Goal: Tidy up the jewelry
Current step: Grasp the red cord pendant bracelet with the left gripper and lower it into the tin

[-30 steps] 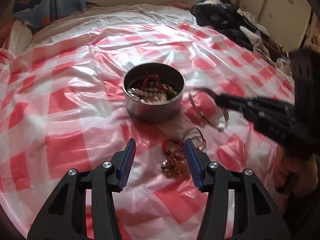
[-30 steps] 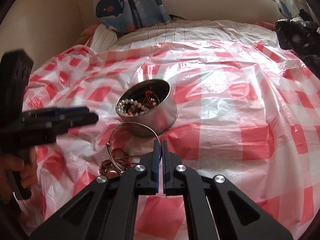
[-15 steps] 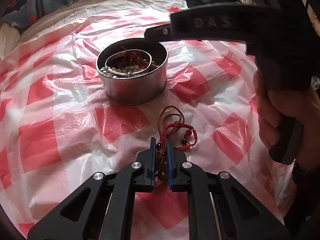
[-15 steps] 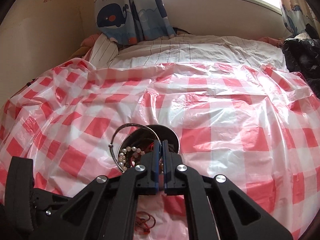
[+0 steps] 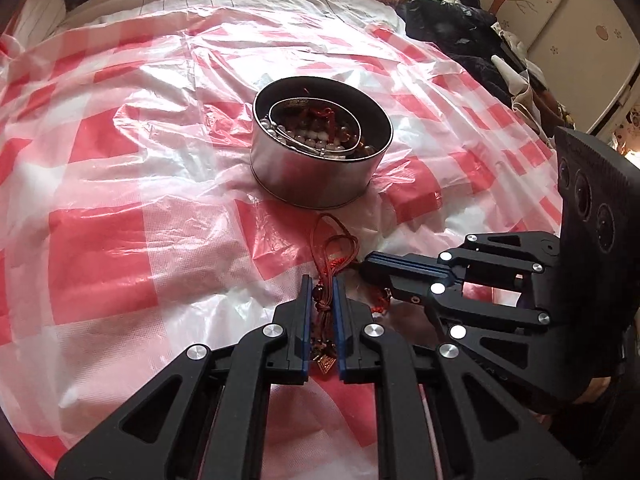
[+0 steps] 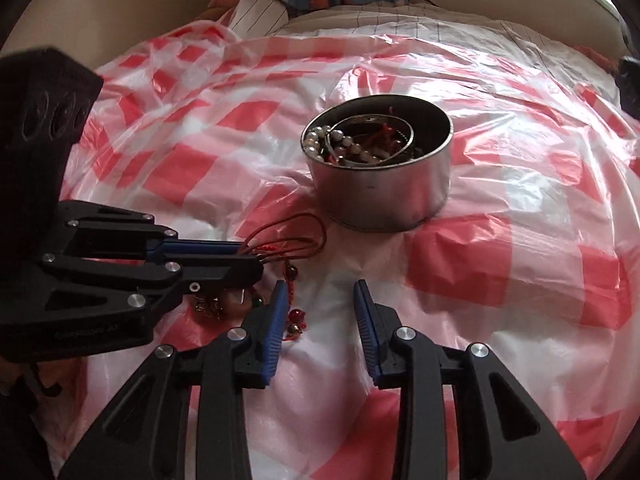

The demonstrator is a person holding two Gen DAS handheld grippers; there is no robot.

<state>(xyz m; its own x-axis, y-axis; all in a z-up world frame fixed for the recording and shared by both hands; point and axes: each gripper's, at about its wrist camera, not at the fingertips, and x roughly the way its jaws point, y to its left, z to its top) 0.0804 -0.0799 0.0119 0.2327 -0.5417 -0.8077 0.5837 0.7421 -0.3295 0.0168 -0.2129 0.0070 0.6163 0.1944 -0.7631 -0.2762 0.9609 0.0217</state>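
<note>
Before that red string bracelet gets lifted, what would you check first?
1. Left gripper: fingers have just been closing, red cord bracelet pinched between them: ok.
2. Right gripper: fingers have just been opening; clear of the bracelet's beaded tail beside one pad: cannot tell.
3. Tin upright, top open: ok.
4. Room in the tin above the pearls and bangle: ok.
</note>
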